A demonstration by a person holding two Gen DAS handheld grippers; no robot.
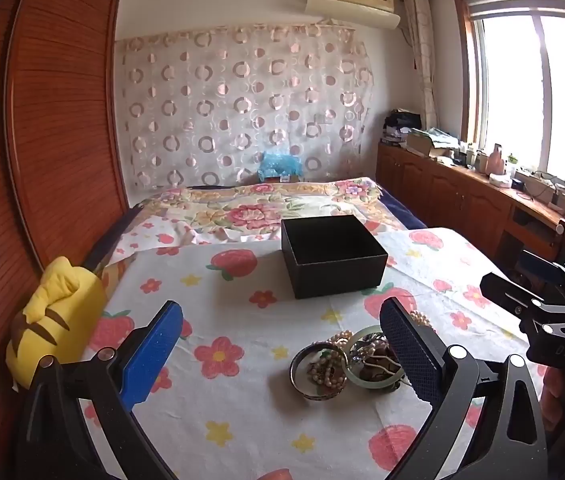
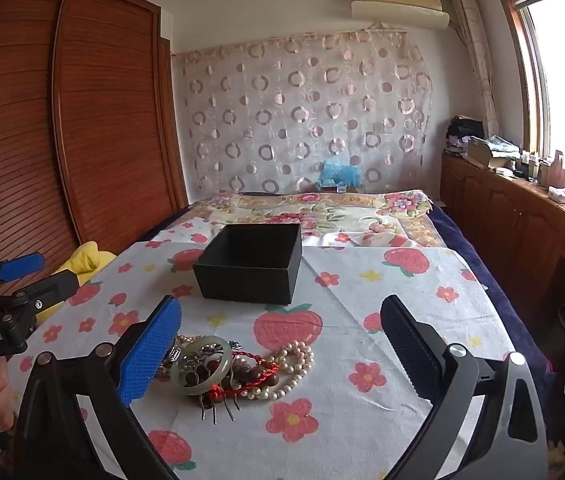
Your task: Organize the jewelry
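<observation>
Sunlit from a wide window on the right, a bedroom is shown with a louvred wooden wardrobe [image 2: 62, 120] on the left and a sheer curtain with ring patterns [image 1: 242, 108] hung behind a bed under a floral quilt [image 1: 266, 204]. At the near end a worktop covered by a white cloth printed with strawberries and flowers [image 2: 382, 320] is seen.

An open, lidless, square black cardboard box [image 1: 332, 254] is set toward the far side of this cloth; nothing can be made out inside it. Nearer the cameras, well apart from the box, a tangled heap of jewelry [image 2: 238, 368] is laid on the cloth: a pale green jade bangle [image 2: 201, 366], a white pearl bead strand [image 2: 294, 368], a red braided cord [image 2: 242, 380], dark brown beads and a dark metal bangle [image 1: 316, 372] (the last seen clearly only from the left wrist).

The left gripper [image 1: 280, 354] is held above the heap with its jaws released and wide apart, nothing between them. The right gripper [image 2: 280, 354] is likewise spread open and empty, its blue pad [image 2: 148, 354] just beside the jade bangle. A yellow plush toy [image 1: 56, 316] is lodged between the worktop and the wardrobe.
</observation>
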